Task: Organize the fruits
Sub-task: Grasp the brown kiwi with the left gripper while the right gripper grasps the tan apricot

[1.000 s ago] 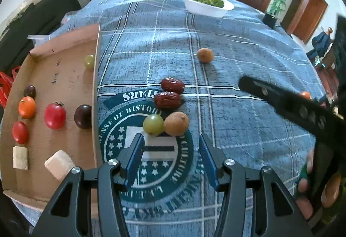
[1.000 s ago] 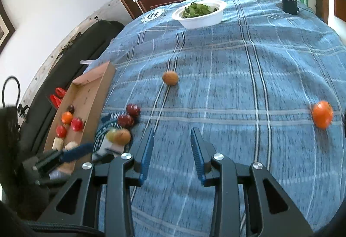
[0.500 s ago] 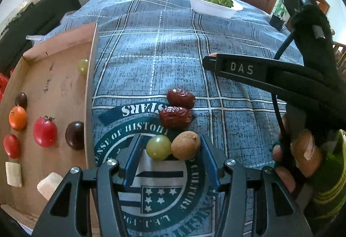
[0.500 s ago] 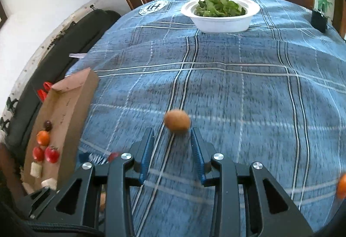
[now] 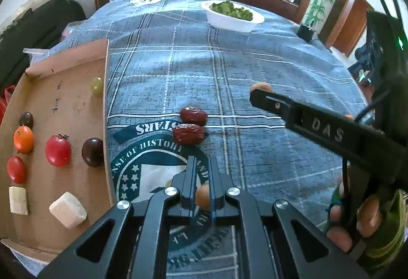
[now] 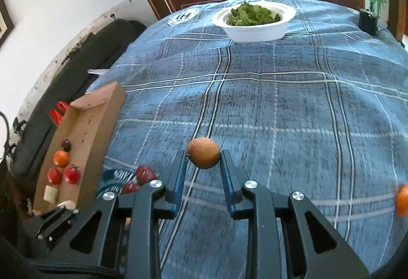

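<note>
Left gripper [image 5: 202,172]: clenched on a small brown fruit [image 5: 203,198] wedged between its fingers, low centre of the left view.
Right gripper [image 6: 202,164]: jaws closing around a brown fruit [image 6: 203,156] at their tips, centre of the right view; contact cannot be told.
Dates [image 5: 191,126]: two, touching, on the blue cloth [image 5: 255,62] just above the left gripper.
Tray [image 5: 63,100]: cardboard, left of frame; holds tomatoes [image 5: 58,150], a green grape [image 5: 97,85], dark fruits and two pale cubes.
Bowl [image 6: 255,29]: white, with greens, upper centre.
Orange fruit [image 6: 402,200]: right edge, alone on the cloth.
</note>
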Demonstrator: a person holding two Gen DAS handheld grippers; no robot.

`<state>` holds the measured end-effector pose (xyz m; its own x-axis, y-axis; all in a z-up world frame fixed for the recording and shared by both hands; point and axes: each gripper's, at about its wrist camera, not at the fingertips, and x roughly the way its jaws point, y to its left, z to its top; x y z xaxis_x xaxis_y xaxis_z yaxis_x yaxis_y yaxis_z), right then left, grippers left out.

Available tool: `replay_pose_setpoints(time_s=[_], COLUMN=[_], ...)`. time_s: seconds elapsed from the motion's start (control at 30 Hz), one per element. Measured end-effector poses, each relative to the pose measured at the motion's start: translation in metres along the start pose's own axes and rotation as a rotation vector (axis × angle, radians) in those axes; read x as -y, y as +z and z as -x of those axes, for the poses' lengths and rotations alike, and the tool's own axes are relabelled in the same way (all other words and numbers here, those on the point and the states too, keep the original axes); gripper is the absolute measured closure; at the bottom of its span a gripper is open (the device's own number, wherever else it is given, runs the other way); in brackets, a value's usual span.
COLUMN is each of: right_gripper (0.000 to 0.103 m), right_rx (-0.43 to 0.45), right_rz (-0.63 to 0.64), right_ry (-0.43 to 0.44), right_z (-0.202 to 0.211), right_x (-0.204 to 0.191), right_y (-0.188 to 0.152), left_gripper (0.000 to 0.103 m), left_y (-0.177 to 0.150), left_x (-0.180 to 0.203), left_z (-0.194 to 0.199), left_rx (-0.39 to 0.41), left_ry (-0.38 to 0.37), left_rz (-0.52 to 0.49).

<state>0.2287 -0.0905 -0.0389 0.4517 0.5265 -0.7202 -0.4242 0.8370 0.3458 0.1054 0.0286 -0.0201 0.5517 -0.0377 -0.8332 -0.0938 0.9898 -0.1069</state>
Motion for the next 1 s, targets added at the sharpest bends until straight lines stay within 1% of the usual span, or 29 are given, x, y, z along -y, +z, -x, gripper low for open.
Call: replay_pose_setpoints(time_s=[0.1,0.23,0.3,0.33,0.4,0.47,0.5,0.6,0.67,0.8,0.87,1.0], right_gripper=[0.074,0.074,0.074,0.074,0.074,0.074,0.074,0.074,0.074,0.074,0.074,0.074], right_rx=[0.017,0.028,0.027,0.029,0.033,0.035,0.036,0.044,0.051,0.062,0.064,0.066], right_rz=[-0.004,0.002,0.001,-0.001,-0.009,-0.009,-0.009,-0.017,-0.021,-0.020,-0.020,-0.022], right_ry=[0.015,0.014,0.010,0.009,0.016,0.018,0.020,0.025,0.027,0.033,0.035,0.044], right_z=[0.014,0.026,0.028,0.030,0.035,0.039,0.042,0.049,0.054,0.060,0.061,0.064], right_x=[-0.002,-0.004,-0.004,-0.003,-0.002,-0.001,-0.001,0.001,0.002,0.003,0.003,0.002], right_y=[-0.008,-0.015,-0.018,-0.020,-0.025,-0.029,-0.031,-0.037,-0.040,-0.043,-0.043,-0.044], left_gripper=[0.096,0.093,0.091,0.089,0.081,0.078,0.074,0.062,0.057,0.057,0.058,0.058], left_y=[-0.004,-0.013,-0.016,-0.020,-0.024,-0.029,-0.033,-0.042,-0.047,-0.046,-0.048,-0.058], left_x=[0.001,0.000,0.002,0.004,0.005,0.004,0.004,0.005,0.006,0.005,0.006,0.010], left_z=[0.002,-0.005,-0.004,-0.001,0.005,0.009,0.012,0.015,0.016,0.015,0.017,0.022], left_rx=[-0.004,-0.044,-0.039,-0.027,-0.014,-0.009,-0.007,-0.008,-0.002,0.000,0.006,0.032], left_ry=[0.007,0.008,0.005,0.011,0.003,-0.023,-0.042,-0.061,-0.057,-0.054,-0.047,-0.066], left_rz=[-0.005,-0.006,-0.018,-0.035,-0.060,-0.074,-0.083,-0.109,-0.117,-0.097,-0.113,-0.158])
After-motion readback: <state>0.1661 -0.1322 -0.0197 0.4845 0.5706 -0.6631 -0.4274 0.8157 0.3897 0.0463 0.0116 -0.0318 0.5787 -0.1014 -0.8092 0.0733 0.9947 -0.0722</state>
